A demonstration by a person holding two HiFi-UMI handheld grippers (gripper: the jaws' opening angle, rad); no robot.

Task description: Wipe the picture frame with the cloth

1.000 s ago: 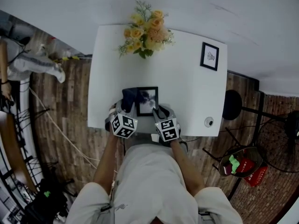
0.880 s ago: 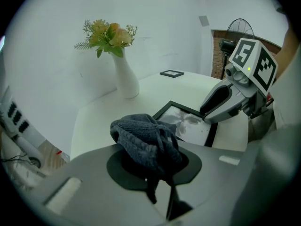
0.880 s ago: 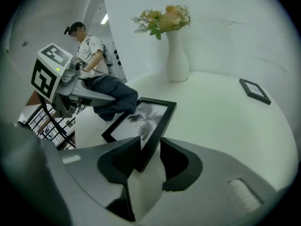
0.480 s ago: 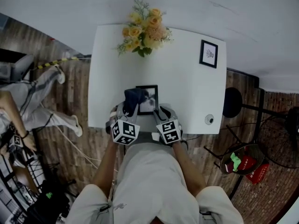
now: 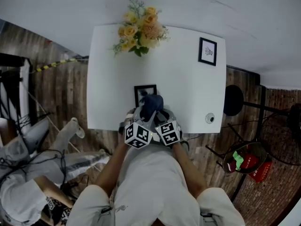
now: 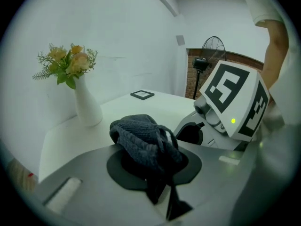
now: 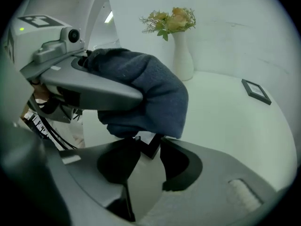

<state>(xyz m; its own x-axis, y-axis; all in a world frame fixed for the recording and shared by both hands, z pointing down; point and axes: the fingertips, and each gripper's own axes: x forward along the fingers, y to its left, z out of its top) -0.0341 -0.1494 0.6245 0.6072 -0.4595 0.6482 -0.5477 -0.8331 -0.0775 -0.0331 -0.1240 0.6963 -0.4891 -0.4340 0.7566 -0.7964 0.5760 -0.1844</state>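
Observation:
A black picture frame (image 5: 143, 91) lies near the white table's front edge (image 5: 103, 124). My left gripper (image 5: 146, 116) is shut on a bunched dark blue cloth (image 5: 151, 103), which covers the frame's near right part. In the left gripper view the cloth (image 6: 141, 135) hides the jaw tips. My right gripper (image 5: 162, 117) sits just right of it. In the right gripper view the frame's black corner (image 7: 151, 148) fills the gap between the right gripper's (image 7: 148, 140) jaws. Those jaws have just been opening slightly. The cloth (image 7: 155, 95) hangs directly above that corner.
A white vase of yellow flowers (image 5: 138, 29) stands at the table's far edge. A second small black frame (image 5: 207, 51) lies far right, and a small round object (image 5: 209, 118) near the right front corner. A person (image 5: 37, 173) crouches on the floor at the left.
My left gripper has carried the cloth rightward, from the frame's left edge to over its near right part, close against the right gripper. The person on the left has moved nearer.

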